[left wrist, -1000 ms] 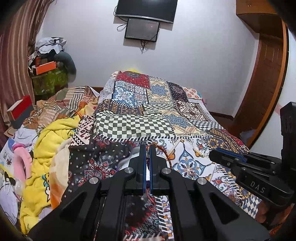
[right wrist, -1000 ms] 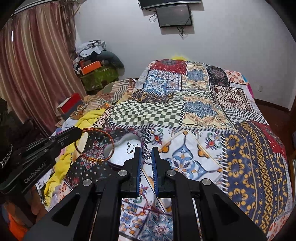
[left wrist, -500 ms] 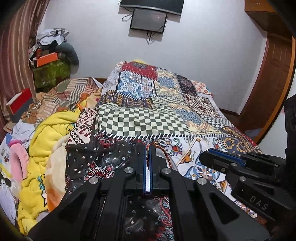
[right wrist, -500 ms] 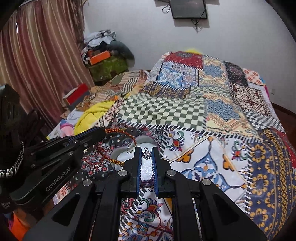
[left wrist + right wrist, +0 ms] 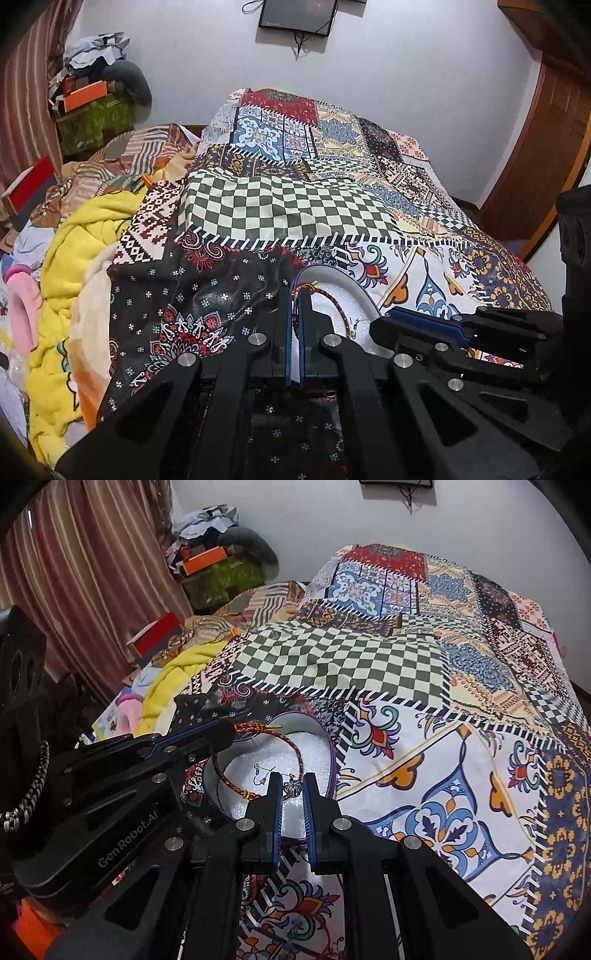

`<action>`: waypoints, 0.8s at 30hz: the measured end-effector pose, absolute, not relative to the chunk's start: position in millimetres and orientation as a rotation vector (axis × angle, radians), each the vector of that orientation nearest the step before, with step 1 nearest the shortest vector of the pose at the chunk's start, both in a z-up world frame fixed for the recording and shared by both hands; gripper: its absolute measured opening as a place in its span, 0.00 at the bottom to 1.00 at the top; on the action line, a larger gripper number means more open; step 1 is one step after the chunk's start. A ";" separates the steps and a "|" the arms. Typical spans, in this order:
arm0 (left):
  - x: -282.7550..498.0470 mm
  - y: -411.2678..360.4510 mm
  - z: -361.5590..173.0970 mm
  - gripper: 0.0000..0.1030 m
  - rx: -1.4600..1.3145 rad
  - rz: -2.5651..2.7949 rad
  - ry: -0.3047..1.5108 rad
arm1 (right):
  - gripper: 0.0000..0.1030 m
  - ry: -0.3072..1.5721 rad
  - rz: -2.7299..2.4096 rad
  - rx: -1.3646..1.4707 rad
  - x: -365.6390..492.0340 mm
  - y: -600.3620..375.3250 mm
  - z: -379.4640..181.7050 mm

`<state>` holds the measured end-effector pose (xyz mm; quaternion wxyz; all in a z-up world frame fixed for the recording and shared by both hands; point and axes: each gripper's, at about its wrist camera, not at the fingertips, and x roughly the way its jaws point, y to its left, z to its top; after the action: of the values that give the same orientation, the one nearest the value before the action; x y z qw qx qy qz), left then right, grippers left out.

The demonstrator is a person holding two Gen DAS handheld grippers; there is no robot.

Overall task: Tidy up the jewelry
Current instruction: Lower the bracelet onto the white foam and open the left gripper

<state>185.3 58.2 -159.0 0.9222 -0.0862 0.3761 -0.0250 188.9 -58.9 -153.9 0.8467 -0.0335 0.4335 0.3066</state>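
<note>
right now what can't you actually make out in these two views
- Left wrist view: the near half of the white box is hidden behind both grippers.
- Left wrist view: the braided bracelet disappears between the left gripper fingers.
- Right wrist view: the silver charm at the right gripper is too small to identify.
- Right wrist view: the small earring is too small for detail.

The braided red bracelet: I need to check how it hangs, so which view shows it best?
The right wrist view: the bracelet shows as nearly a whole loop, held at its top by the left gripper over the white-lined box. The left wrist view shows only a short arc between and beside its own fingers.
</note>
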 end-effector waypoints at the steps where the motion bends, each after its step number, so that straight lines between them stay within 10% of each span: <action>1: 185.8 58.0 -160.1 0.01 -0.175 -0.052 0.776 | 0.09 0.919 0.650 -0.073 189.4 -57.9 -155.0; 24: 170.5 57.0 -138.1 0.20 -0.118 -0.007 0.763 | 0.19 0.947 0.656 -0.125 181.8 -54.6 -151.1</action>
<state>170.5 57.0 -138.1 0.9264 -0.0575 0.3720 -0.0033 181.8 -54.6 -151.1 0.8367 -0.0591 0.4475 0.3101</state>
